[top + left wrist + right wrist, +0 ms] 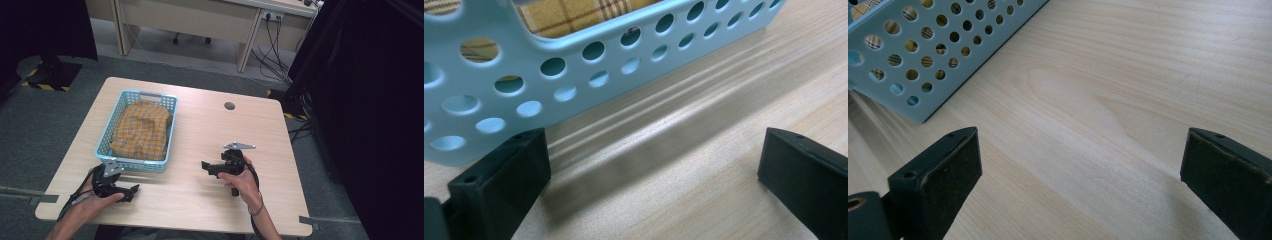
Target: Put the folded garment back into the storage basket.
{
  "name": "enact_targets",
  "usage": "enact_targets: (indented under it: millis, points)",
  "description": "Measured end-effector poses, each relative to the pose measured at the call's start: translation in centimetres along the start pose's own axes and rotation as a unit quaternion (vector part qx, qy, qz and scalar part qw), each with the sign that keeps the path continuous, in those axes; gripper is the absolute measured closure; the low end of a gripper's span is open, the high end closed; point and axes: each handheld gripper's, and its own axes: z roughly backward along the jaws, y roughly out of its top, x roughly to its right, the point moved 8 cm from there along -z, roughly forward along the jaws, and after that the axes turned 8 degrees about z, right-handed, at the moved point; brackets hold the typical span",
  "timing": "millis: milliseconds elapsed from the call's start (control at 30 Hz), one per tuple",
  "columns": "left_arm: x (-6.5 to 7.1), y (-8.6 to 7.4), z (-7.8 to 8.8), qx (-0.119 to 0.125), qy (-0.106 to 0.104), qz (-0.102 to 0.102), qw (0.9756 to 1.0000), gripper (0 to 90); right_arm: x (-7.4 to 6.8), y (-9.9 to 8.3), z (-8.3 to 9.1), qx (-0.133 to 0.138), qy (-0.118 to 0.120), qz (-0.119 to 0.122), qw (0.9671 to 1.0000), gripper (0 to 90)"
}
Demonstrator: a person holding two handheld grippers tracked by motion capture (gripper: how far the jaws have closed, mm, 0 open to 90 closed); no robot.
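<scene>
I am holding my left tongs (131,192) low over the pale wood-grain worktop (200,200), jaws spread wide with nothing between them, just in front of the near wall of the light blue perforated plastic basket (102,145). My right tongs (206,166) are hanging over bare wood to the right of the basket, well apart from it, jaws likewise spread and gripping nothing.

The mustard-yellow plaid cloth (141,129) is lying folded inside the basket, filling most of it and bulging up to about the rim.

I judge the work to be at its very start: both tongs are waiting open and the cloth is sitting untouched. The next move, as I read it, calls for lifting over the near rim and coming down onto a fold of the cloth, since the basket wall is standing between my left tongs and the fabric.

The basket is rigid, smooth moulded plastic, rectangular, with rows of round holes in its sides and a handle slot at the far end. The cloth looks soft, woven and limp, with rumpled folds. The worktop is flat, matt, with rounded corners.
</scene>
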Motion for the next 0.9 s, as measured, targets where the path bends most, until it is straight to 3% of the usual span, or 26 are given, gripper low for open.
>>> enact_targets:
  millis: [900]
  points:
    - [0.0, 0.0, 0.0, 0.000, 0.000, 0.000, 1.0000, 0.0, 0.4, -1.7, 1.2, -0.010, -0.021, 0.003, 0.9997, 3.7]
